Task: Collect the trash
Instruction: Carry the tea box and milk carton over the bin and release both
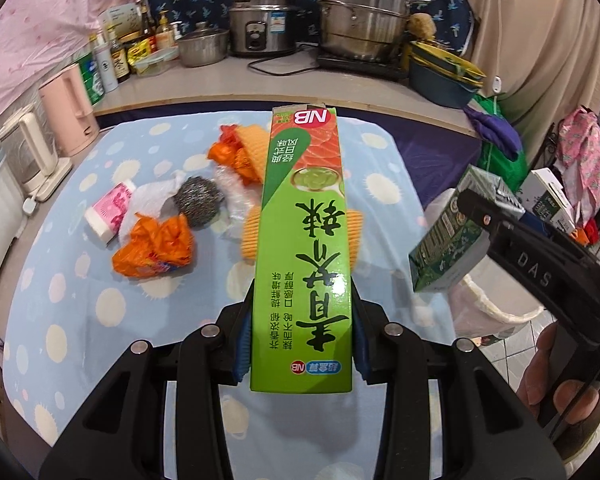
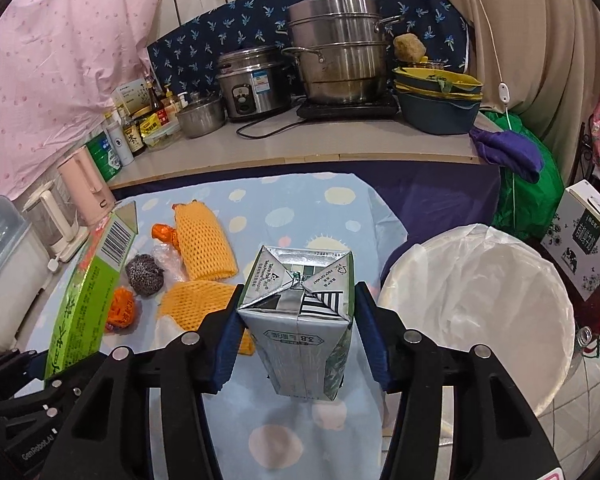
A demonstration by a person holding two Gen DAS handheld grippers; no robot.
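My left gripper [image 1: 303,304] is shut on a long green wasabi box [image 1: 300,248], which it holds above the table with the open end pointing away. My right gripper [image 2: 300,304] is shut on a silver-green milk carton [image 2: 300,328], its blue pads [image 2: 224,344] on both sides. The carton hangs above the table's right edge, beside a bin with a white liner [image 2: 480,300]. In the left wrist view the milk carton [image 1: 448,248] and the right gripper [image 1: 480,216] are at the right, over the bin [image 1: 496,312]. The green box [image 2: 88,284] shows at the left of the right wrist view.
On the blue spotted tablecloth [image 1: 80,280] lie orange wrappers [image 1: 156,252], a steel scourer [image 1: 198,202], yellow foam nets [image 2: 204,244], crumpled white plastic [image 1: 152,196] and a pink-white packet [image 1: 108,212]. Pots, bottles and kettles line the counter behind. A boxed carton [image 2: 580,244] stands past the bin.
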